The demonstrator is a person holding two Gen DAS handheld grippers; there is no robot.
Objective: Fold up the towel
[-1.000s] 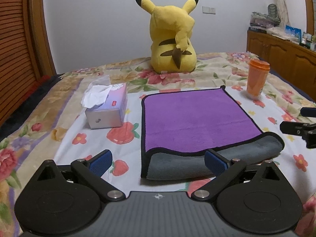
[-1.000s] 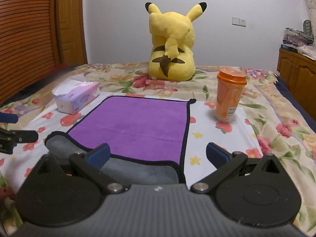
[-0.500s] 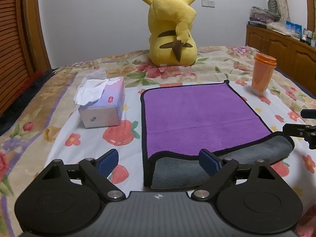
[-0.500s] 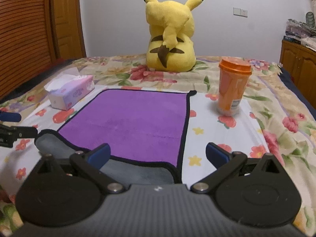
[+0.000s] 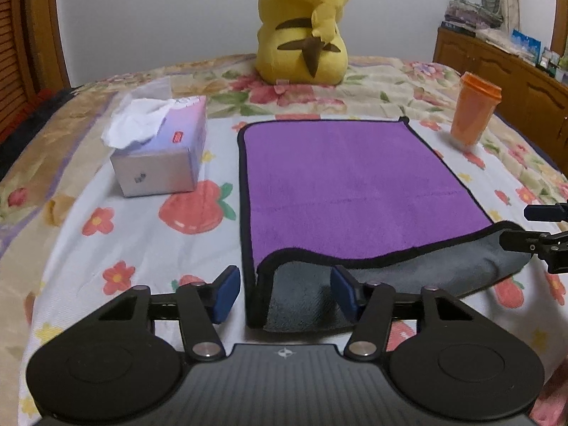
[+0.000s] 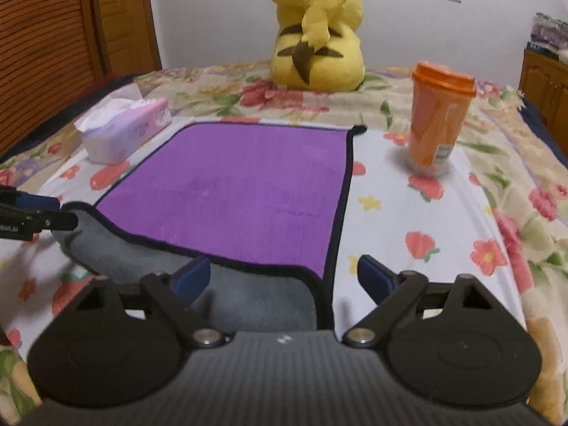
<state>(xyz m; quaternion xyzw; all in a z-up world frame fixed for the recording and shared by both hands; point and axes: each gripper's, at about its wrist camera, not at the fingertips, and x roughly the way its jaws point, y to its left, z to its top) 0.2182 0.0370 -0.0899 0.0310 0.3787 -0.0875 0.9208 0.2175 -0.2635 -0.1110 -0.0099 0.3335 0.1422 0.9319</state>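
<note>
Both grippers, left (image 5: 284, 293) and right (image 6: 284, 278), gape over the towel (image 5: 355, 181) on the bed; it looks soft and floppy, so I'd pinch its near hem corners

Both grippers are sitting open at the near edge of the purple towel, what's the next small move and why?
Probably ease both forward and close on the near corners. The left gripper and right gripper are open, each straddling a corner of the purple towel, whose gray underside is already curled up there, nothing gripped yet.
</note>
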